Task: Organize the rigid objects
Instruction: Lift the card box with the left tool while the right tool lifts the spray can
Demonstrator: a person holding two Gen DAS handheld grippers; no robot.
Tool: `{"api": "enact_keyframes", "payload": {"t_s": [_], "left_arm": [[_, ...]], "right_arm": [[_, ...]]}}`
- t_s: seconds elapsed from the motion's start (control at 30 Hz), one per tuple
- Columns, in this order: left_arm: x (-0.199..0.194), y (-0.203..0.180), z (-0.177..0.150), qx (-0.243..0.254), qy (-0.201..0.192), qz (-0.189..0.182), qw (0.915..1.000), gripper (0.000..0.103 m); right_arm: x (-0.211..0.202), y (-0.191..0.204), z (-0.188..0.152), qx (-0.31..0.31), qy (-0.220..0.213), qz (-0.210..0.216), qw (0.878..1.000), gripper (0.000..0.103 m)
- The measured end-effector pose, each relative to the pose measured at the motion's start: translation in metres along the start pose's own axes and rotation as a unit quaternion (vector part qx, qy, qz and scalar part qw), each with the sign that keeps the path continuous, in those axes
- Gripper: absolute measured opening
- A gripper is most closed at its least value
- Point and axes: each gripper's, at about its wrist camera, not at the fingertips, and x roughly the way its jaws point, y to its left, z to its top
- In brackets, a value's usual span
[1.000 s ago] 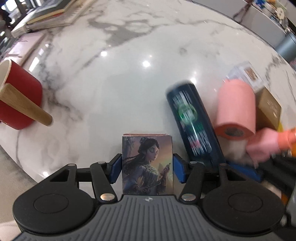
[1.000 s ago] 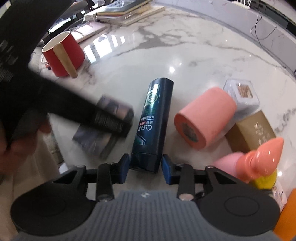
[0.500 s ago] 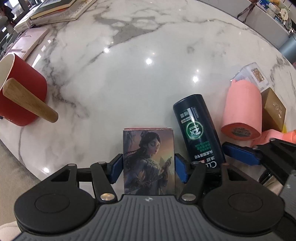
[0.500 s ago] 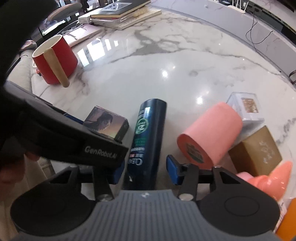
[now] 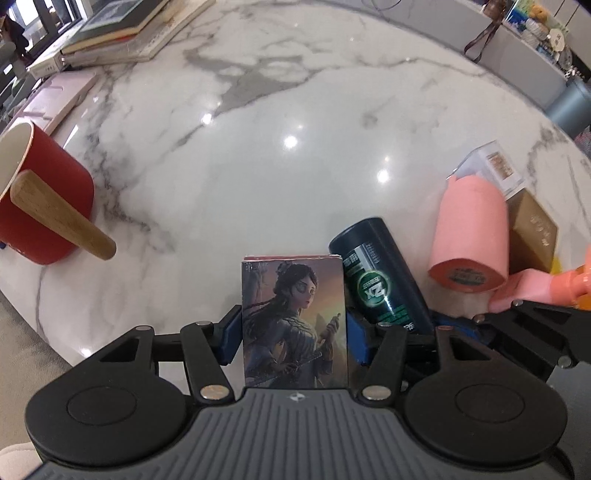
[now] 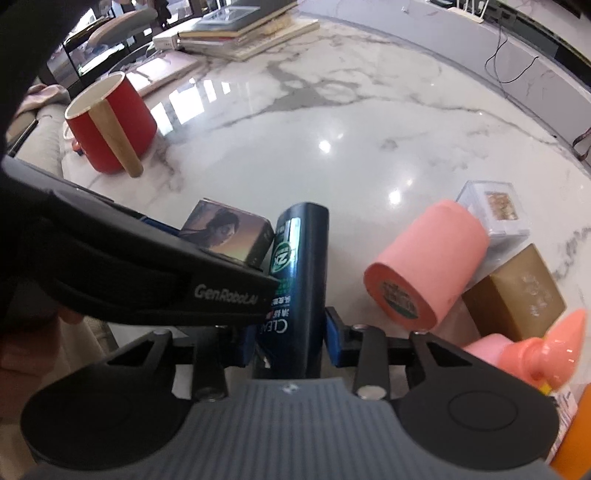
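Bottle (image 6: 301, 273) base hidden between closing right tool (image 6: 290, 345); left tool (image 5: 293, 336) closing, clasping card box (image 5: 294, 325).

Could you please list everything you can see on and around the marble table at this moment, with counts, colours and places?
picture box: one, printed with a painted figure, between the left tongs' blue pads.
bottle: one, dark blue, lying beside the picture box, its near end between the right tongs' pads.
pink roll: one, lying on its side, right of the bottle.
clear box: one, transparent, behind the roll.
gold box: one, right of the roll.
pink spray bottle: one, near right edge.
red mug: one, wooden handle, left side.
books: a stack, far left edge.
marble table: one, white with grey veins.
left tongs: black, closing around the picture box.
right tongs: black, closing around the bottle.
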Motion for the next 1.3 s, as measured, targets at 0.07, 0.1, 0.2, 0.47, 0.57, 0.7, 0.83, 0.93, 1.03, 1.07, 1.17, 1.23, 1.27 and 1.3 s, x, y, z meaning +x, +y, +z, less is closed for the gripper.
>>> {"api": "enact_keyframes", "payload": {"t_s": [0.07,0.1,0.2,0.47,0.57,0.7,0.83,0.93,1.03,1.07,1.17,1.23,1.27,1.3], "left_arm": [[-0.005,0.001,0.000,-0.003,-0.006,-0.008,0.9999,0.065],[-0.008,0.002,-0.001,-0.005,-0.008,-0.012,0.9999,0.065],[-0.016,0.002,-0.002,-0.008,-0.014,-0.022,0.9996,0.065],[-0.041,0.002,-0.005,-0.009,-0.031,-0.033,0.9989,0.065],[-0.052,0.000,-0.007,-0.009,-0.039,-0.037,0.9985,0.065],[-0.069,-0.007,-0.010,-0.003,-0.052,-0.047,0.9975,0.065],[-0.086,-0.018,-0.013,0.005,-0.064,-0.060,0.9961,0.065],[-0.100,-0.030,-0.016,0.015,-0.074,-0.070,0.9946,0.065],[-0.115,-0.044,-0.017,0.027,-0.085,-0.087,0.9922,0.065],[-0.120,-0.050,-0.018,0.031,-0.089,-0.092,0.9913,0.065],[-0.133,-0.067,-0.018,0.049,-0.098,-0.105,0.9884,0.065],[-0.141,-0.083,-0.018,0.063,-0.103,-0.116,0.9859,0.065],[-0.146,-0.093,-0.018,0.071,-0.105,-0.122,0.9843,0.065],[-0.149,-0.102,-0.018,0.080,-0.107,-0.129,0.9827,0.065]], "right_arm": [[-0.007,0.000,0.001,0.002,-0.002,0.001,1.000,0.037],[-0.010,-0.001,0.001,0.004,-0.004,0.002,1.000,0.037],[-0.022,-0.002,0.000,0.008,-0.010,0.003,1.000,0.037],[-0.059,0.001,-0.005,-0.010,-0.040,-0.005,0.999,0.035],[-0.073,0.000,-0.008,-0.011,-0.046,-0.009,0.999,0.034],[-0.095,-0.004,-0.012,-0.004,-0.059,-0.008,0.998,0.034],[-0.121,-0.005,-0.019,-0.005,-0.080,-0.016,0.997,0.034],[-0.144,-0.008,-0.026,-0.006,-0.097,-0.028,0.995,0.034],[-0.168,-0.016,-0.034,-0.002,-0.114,-0.040,0.993,0.034],[-0.176,-0.019,-0.037,0.000,-0.120,-0.045,0.992,0.034],[-0.201,-0.030,-0.049,0.005,-0.135,-0.064,0.989,0.034],[-0.217,-0.041,-0.057,0.013,-0.145,-0.082,0.986,0.034],[-0.225,-0.047,-0.061,0.020,-0.150,-0.091,0.984,0.034],[-0.233,-0.053,-0.065,0.027,-0.155,-0.099,0.983,0.034]]}}
